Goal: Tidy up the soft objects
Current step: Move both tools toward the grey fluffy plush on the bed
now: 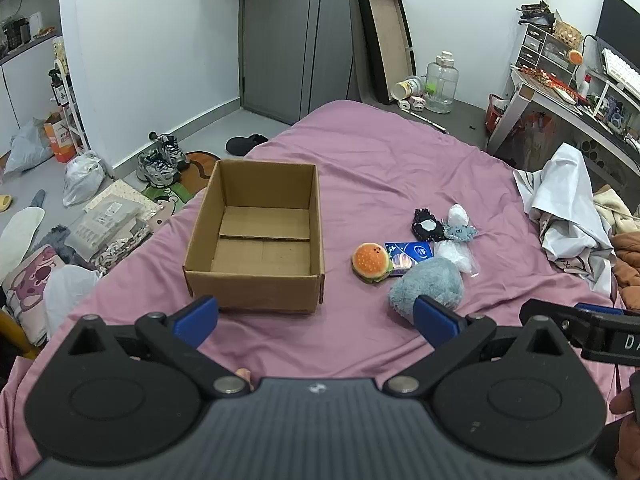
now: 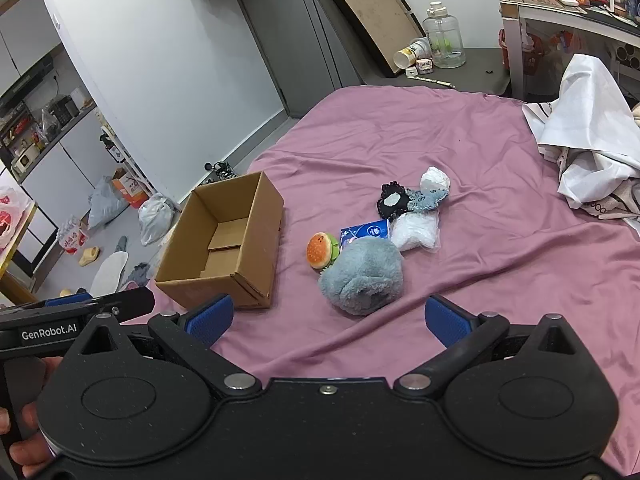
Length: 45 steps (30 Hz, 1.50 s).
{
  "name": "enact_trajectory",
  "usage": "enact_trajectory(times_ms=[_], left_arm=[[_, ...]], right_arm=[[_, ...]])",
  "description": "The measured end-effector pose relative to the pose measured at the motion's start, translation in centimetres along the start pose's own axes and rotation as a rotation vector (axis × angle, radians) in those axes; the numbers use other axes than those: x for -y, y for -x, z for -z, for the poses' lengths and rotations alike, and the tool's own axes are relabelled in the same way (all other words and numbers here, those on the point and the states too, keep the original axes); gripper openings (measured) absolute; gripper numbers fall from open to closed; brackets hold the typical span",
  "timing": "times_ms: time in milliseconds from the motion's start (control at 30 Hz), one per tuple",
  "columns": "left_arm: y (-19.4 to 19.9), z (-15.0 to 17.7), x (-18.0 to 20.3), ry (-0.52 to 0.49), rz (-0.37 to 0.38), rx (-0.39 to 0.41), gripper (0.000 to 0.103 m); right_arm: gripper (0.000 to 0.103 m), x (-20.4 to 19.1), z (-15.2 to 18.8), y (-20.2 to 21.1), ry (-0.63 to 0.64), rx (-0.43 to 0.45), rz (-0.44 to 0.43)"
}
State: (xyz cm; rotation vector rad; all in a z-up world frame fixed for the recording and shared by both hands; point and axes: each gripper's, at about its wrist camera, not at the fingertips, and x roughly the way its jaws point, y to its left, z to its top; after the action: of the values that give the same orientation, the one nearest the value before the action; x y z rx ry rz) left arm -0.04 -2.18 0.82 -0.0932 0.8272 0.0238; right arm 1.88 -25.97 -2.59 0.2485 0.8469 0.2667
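Note:
An open, empty cardboard box [image 1: 256,240] [image 2: 224,240] stands on the pink bedsheet [image 1: 380,168] [image 2: 480,152]. To its right lies a cluster: a burger plush [image 1: 371,262] [image 2: 320,250], a fluffy grey-blue plush [image 1: 428,286] [image 2: 364,280], a blue packet [image 1: 410,254] [image 2: 366,232], a black lace piece [image 1: 427,226] [image 2: 393,201], a white bagged item [image 1: 456,252] [image 2: 416,228] and a small blue-grey toy [image 1: 460,232] [image 2: 428,198]. My left gripper [image 1: 316,318] hovers open in front of the box and plush. My right gripper [image 2: 328,316] is open just short of the grey-blue plush.
A heap of white and beige bedding [image 1: 568,216] [image 2: 588,136] lies at the bed's right side. Shoes [image 1: 162,160], bags and packets litter the floor left of the bed. A water jug [image 1: 440,80] [image 2: 442,36] and a leaning tray [image 1: 388,40] stand beyond the far edge.

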Motion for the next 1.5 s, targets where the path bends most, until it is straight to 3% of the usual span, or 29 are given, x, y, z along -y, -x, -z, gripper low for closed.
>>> enact_trajectory(times_ms=[1033, 1500], left_arm=[[-0.3, -0.5, 0.8, -0.011, 0.011, 0.0, 0.103], [-2.8, -1.2, 3.0, -0.02, 0.065, 0.008, 0.103]], right_arm=[[0.103, 1.0, -0.1, -0.6, -0.017, -0.013, 0.0], [0.103, 3.0, -0.5, -0.4, -0.066, 0.048, 0.005]])
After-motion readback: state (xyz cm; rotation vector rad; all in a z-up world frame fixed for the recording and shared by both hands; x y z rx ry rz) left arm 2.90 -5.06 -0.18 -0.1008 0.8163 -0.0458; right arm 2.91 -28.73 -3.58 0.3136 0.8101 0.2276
